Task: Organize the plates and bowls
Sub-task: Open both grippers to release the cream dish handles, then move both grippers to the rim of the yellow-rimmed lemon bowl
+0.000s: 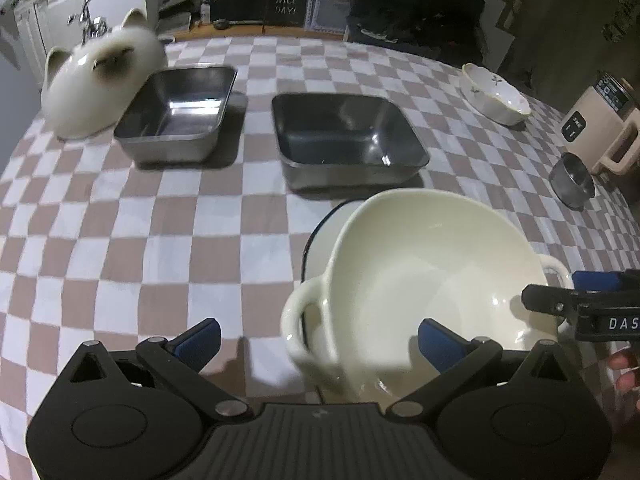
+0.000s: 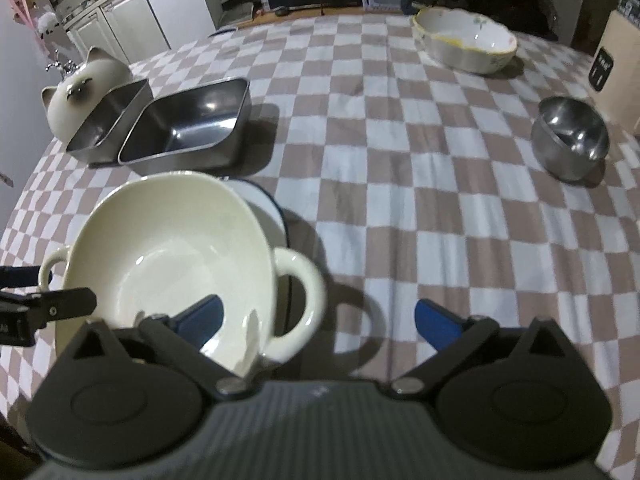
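Left gripper [image 1: 318, 340] is held wide open; the cream two-handled bowl's [image 1: 432, 272] left handle lies between its blue pads, no pad pressing. Right gripper [image 2: 318, 320] is likewise spread wide around the bowl's right handle, gripping nothing. The bowl is seated on a blue-rimmed white plate [image 2: 264, 204] near the table's near edge, on the checked cloth [image 2: 400, 160]. Two steel trays [image 1: 180, 116] are noted toward the far left corner, beside a cat-shaped pot [image 1: 100, 80].

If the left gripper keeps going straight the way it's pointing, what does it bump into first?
Most likely the cream bowl: its left handle sits between the open left gripper fingers. Depth is hard to judge, so it might reach the checkered tablecloth beside it instead.
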The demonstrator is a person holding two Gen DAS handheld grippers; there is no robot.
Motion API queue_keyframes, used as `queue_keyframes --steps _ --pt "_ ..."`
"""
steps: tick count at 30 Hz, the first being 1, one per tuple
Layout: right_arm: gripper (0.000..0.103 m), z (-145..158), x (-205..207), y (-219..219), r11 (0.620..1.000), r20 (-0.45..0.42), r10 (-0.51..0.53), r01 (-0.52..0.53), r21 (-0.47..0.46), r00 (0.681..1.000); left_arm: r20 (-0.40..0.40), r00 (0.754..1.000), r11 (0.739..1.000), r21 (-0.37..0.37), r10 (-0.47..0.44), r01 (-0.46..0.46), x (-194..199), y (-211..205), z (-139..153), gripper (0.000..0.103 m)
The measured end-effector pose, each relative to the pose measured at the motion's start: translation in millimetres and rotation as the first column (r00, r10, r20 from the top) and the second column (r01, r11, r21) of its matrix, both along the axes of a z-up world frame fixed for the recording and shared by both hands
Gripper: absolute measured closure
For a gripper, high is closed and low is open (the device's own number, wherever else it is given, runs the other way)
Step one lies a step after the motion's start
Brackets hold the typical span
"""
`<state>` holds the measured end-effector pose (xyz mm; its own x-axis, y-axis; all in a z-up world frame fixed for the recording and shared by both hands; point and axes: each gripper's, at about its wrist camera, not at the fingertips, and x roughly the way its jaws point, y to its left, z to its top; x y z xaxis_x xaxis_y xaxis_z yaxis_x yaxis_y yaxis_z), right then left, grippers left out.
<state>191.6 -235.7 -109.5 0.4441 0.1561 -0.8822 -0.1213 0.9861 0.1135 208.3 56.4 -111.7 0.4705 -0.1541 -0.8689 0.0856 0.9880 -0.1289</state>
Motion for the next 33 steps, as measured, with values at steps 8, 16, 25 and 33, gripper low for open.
queue_keyframes --steps 8,16,25,33 --pt "0.000 20.0 -1.8 -29.7 0.997 0.103 -0.080 0.082 -0.010 0.991 0.082 0.997 0.999 -0.039 0.008 -0.005 6.3 -24.5 24.5 0.000" --pt "0.000 46.6 0.1 -82.3 0.976 0.233 -0.218 0.210 0.059 0.948 0.184 0.983 0.996 -0.083 -0.014 0.030 16.1 -63.9 48.8 0.000" --pt "0.000 58.6 18.6 -143.6 0.950 0.363 -0.314 0.292 0.115 0.877 0.245 0.968 0.992 -0.090 -0.060 0.084 59.2 -108.8 57.2 0.000" --pt "0.000 58.1 58.6 -186.3 0.944 0.459 -0.321 0.318 0.088 0.828 0.303 0.952 0.985 -0.142 -0.052 0.099 123.9 -156.9 60.0 0.000"
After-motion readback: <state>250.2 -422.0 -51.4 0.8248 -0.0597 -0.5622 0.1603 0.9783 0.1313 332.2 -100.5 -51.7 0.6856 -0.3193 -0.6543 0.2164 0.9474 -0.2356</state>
